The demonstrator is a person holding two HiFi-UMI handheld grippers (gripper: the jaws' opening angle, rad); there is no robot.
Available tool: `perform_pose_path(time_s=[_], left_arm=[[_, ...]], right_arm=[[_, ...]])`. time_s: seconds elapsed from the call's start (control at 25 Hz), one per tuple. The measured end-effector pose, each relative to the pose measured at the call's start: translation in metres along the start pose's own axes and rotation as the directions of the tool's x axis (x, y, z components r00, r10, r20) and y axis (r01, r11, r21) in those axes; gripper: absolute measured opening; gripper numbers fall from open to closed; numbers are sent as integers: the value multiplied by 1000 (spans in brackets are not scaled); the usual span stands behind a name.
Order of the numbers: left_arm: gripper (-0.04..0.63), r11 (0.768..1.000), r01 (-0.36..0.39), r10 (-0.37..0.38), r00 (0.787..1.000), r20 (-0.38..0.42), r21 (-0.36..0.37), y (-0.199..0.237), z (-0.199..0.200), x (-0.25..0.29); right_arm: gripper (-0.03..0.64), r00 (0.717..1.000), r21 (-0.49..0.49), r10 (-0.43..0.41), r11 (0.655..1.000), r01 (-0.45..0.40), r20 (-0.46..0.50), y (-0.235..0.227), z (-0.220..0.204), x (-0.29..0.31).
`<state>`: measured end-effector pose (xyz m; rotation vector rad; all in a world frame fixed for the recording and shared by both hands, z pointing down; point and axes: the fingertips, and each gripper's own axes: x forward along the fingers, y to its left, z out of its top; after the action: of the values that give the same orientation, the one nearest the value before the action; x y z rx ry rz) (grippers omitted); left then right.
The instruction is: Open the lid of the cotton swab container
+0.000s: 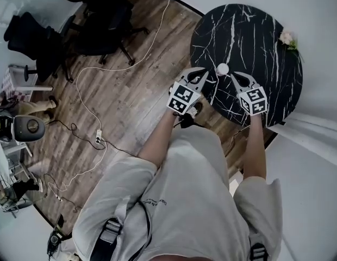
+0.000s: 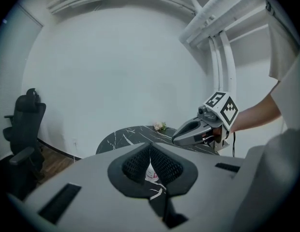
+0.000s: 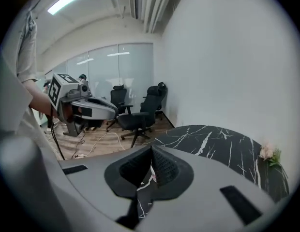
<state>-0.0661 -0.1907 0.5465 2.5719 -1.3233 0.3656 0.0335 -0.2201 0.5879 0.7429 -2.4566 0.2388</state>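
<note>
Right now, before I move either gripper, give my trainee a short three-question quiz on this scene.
1. True or false: the cotton swab container stands on the black marble table, close to the tips of the left gripper and the right gripper.
2. Multiple choice: the flowers lie A) on the wooden floor, B) at the table's edge, C) on an office chair.
3. Fill in: the jaws of both grippers are ____, with nothing held between them.

Key: 1 true; 2 B; 3 shut.
</note>
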Motion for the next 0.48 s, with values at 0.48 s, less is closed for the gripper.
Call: perform_pose_path(time_s=[0.48], left_arm=[[23,996,86,-85,995,-57,24,34,-2,86]], right_arm=[[173,973,-102,164,978,-182,-163,-19,-21,71]])
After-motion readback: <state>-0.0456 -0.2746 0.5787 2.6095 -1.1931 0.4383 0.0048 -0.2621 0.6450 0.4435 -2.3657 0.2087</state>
